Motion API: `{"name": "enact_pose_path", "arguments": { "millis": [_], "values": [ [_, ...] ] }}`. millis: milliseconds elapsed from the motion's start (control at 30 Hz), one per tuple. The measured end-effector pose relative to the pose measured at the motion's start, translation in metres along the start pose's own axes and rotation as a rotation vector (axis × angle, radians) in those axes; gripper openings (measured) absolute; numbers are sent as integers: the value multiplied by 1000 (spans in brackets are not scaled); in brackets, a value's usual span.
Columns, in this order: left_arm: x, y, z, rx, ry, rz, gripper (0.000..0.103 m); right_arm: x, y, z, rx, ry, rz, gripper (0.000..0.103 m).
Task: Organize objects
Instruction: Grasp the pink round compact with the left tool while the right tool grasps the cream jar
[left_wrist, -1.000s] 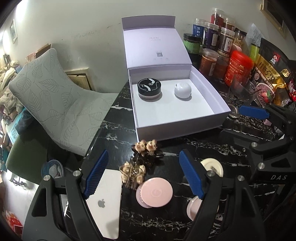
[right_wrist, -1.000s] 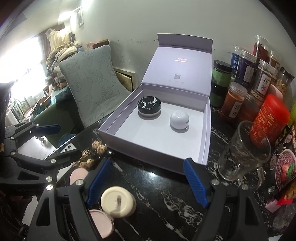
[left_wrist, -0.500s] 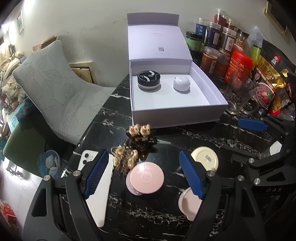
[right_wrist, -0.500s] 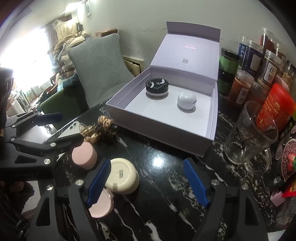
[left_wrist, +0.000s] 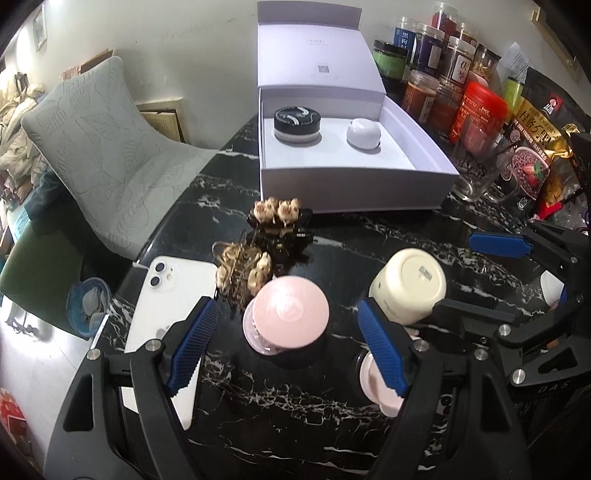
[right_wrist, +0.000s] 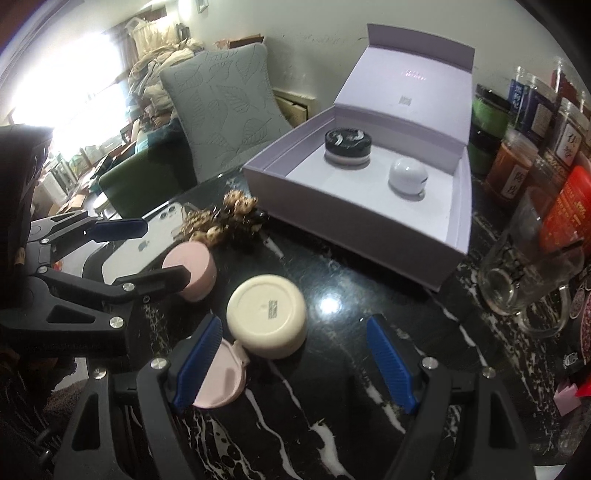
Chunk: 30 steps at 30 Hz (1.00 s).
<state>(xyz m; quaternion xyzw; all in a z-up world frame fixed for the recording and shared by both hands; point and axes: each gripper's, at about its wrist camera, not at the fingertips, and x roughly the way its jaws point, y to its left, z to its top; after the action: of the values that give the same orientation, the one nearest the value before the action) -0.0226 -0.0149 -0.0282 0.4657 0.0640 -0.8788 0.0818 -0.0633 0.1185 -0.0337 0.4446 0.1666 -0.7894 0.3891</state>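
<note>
Hovering | left gripper (left_wrist: 284, 347) jaws apart, pink jar (left_wrist: 286, 315) between pads, untouched | right gripper (right_wrist: 295, 363) jaws apart, cream jar (right_wrist: 266, 318) nearer its left pad

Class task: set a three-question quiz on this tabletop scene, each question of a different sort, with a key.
1. True or false: the open box already holds two items.
2. Which item stands between the left hand-held gripper pads?
A. pink jar
B. white phone
C. glass mug
3. Fill in: the cream jar stands upside down on the ____ marble table.

Key
1. True: a black-lidded jar and a white domed case.
2. A; the pads stand apart from it.
3. black
</note>
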Motion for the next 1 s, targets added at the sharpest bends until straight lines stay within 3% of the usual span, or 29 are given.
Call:
{"name": "enact_pose_path", "arguments": {
  "millis": [667,1000],
  "values": [
    [8,1,-17,13,-34,-73,77,19,9,-7,-29,30,67,79],
    [15,-1,-17,18,-30,-68,57,21,7,-9,-33,21,88,62]
  ]
}}
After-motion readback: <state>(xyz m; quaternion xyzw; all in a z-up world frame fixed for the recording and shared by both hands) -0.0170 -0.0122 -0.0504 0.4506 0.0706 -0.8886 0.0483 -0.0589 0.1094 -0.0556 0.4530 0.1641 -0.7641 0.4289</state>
